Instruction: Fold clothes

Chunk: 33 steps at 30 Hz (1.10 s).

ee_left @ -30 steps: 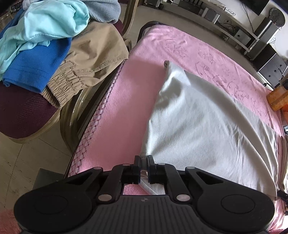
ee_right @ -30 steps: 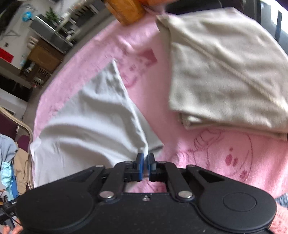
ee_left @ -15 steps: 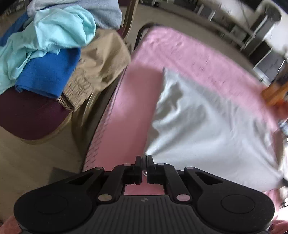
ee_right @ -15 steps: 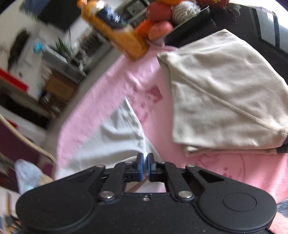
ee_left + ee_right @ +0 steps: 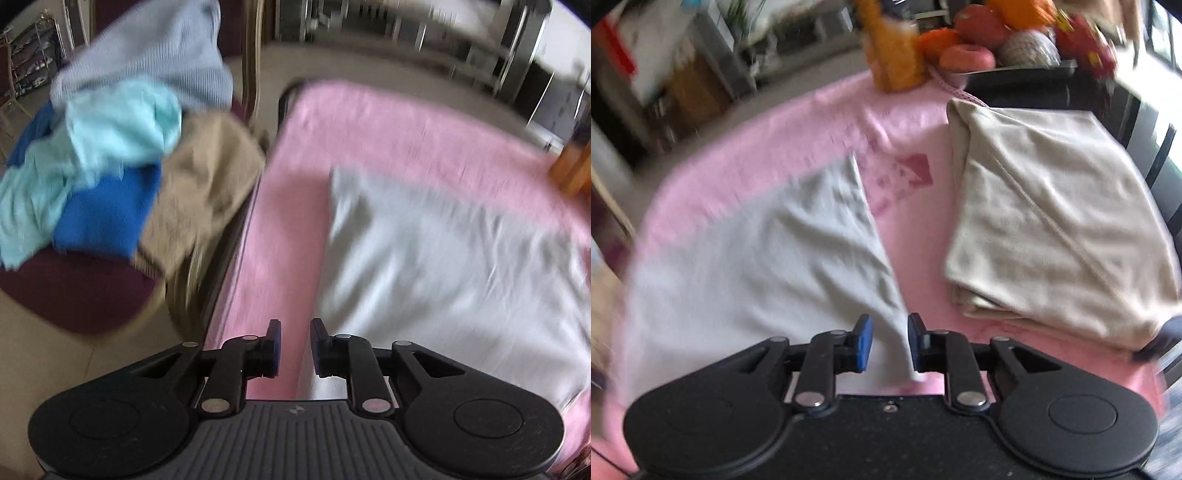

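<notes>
A pale grey garment [image 5: 443, 254] lies folded flat on the pink cloth [image 5: 369, 129] that covers the table. My left gripper [image 5: 294, 343] is open just above its near left corner and holds nothing. The garment also shows in the right wrist view [image 5: 757, 258]. My right gripper [image 5: 889, 341] is open over its near right corner, with the cloth lying loose between the fingers. A folded beige garment [image 5: 1052, 221] lies to the right of it.
A chair [image 5: 85, 288] to the left of the table holds a heap of clothes: light blue [image 5: 110, 147], dark blue [image 5: 107, 214], tan [image 5: 207, 192] and grey. An orange bottle [image 5: 894, 55] and a bowl of fruit [image 5: 997, 40] stand at the table's far end.
Both grippers were shut on the grey garment's near corners and have opened and let it go. The garment now lies flat. Both views have tilted up and are blurred.
</notes>
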Each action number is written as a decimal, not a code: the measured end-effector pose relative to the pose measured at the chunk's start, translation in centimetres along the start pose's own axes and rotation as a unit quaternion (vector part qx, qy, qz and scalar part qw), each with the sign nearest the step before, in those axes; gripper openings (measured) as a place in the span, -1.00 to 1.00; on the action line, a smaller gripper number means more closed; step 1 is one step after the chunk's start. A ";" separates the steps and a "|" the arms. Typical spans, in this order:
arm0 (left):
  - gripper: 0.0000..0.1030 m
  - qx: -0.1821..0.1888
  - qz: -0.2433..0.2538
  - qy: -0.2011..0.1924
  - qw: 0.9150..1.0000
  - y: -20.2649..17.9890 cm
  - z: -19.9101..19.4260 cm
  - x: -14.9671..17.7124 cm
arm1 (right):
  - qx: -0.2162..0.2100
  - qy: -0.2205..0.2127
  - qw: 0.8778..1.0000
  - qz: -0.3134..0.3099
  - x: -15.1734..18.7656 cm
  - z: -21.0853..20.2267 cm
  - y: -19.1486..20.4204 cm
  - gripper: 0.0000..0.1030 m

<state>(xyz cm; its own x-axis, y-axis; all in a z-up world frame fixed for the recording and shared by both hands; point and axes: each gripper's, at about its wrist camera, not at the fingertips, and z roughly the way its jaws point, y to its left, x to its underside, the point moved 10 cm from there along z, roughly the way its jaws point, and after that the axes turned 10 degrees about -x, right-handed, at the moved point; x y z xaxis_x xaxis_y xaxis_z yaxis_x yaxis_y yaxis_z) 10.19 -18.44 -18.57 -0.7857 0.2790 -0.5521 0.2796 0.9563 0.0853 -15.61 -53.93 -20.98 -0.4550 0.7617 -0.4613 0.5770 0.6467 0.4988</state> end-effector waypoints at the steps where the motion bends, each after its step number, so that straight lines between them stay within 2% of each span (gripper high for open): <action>1: -0.63 0.002 -0.004 -0.008 1.000 -0.1 -0.1 -1.1 | -0.026 -0.010 0.999 0.020 -0.7 -0.6 0.3 -0.60; 3: -0.58 0.005 -0.011 -0.024 1.000 -0.2 -0.3 -3.2 | -0.063 -0.032 0.997 0.029 -2.3 -1.3 1.5 -0.60; 6: -0.57 0.013 -0.018 -0.037 0.999 -0.8 0.6 -6.0 | -0.071 -0.065 0.995 0.004 -5.5 -1.3 3.1 -0.60; 9: -0.63 0.032 -0.019 -0.025 0.999 -1.8 3.2 -7.8 | -0.075 -0.095 0.992 -0.020 -8.7 -0.9 4.4 -0.60; 12: -0.75 0.047 -0.007 -0.011 0.999 -3.3 5.8 -8.2 | -0.066 -0.097 0.993 -0.024 -11.4 2.2 3.5 -0.60; 13: -0.84 0.051 -0.002 -0.006 0.999 -3.8 6.6 -8.3 | -0.066 -0.091 0.993 -0.020 -12.0 3.6 2.9 -0.60; 14: -0.94 0.050 0.006 -0.005 0.999 -4.1 7.0 -8.3 | -0.065 -0.086 0.994 -0.011 -12.4 4.8 2.2 -0.60; 19: -0.93 0.057 0.025 0.004 0.998 -5.9 9.3 -8.8 | -0.056 -0.052 0.997 0.027 -12.6 10.1 -0.2 -0.59; 24: -0.94 0.060 0.040 0.017 0.997 -7.5 11.4 -9.2 | -0.050 -0.049 0.997 0.042 -13.5 12.5 -1.0 -0.59; 28: -0.93 0.051 0.052 0.015 0.997 -7.8 12.0 -9.3 | -0.052 -0.027 0.996 0.067 -13.5 14.4 -1.8 -0.59; 31: -0.85 0.035 0.055 0.012 0.998 -7.7 12.6 -9.7 | -0.052 -0.029 0.996 0.068 -13.6 15.0 -2.1 -0.90; 33: -0.79 0.022 0.053 0.008 0.998 -7.7 12.9 -10.0 | -0.037 -0.052 0.997 0.044 -14.2 14.7 -2.1 -0.91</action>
<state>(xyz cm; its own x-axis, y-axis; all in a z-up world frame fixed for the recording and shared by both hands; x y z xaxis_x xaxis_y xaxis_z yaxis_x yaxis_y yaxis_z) 23.00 -29.72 -24.45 -0.7595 0.3801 -0.5279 0.3849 0.9168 0.1063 -0.35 -66.67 -26.24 -0.3300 0.8097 -0.4854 0.5588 0.5819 0.5909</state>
